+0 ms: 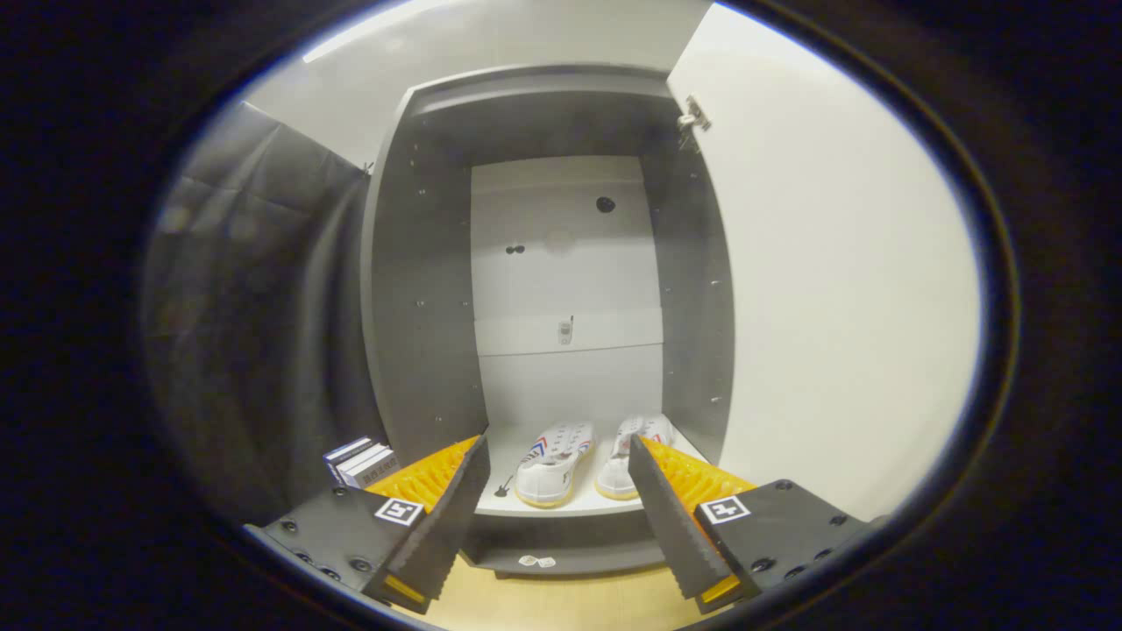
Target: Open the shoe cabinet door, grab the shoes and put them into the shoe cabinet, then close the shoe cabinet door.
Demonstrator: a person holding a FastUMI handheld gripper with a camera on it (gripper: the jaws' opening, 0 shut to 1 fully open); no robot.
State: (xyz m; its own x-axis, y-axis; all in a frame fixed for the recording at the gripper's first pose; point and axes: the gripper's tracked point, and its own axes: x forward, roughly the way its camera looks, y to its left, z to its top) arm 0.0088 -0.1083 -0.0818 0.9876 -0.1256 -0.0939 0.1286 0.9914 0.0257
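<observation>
Shoes in, door swung wide.
Jaws [554, 491] gape apart, empty; the shoes [589, 460] rest inside the cabinet [421, 289], just beyond them, door [833, 289] open on its right.

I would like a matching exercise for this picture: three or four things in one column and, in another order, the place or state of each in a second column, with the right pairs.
Things:
1. shoes
2. cabinet door
3. books
4. gripper

Places or states:
A. swung open, at the right of the cabinet
B. open, holding nothing
C. side by side on the bottom shelf
D. outside the cabinet, by its left wall

Pairs: 1-C, 2-A, 3-D, 4-B
</observation>
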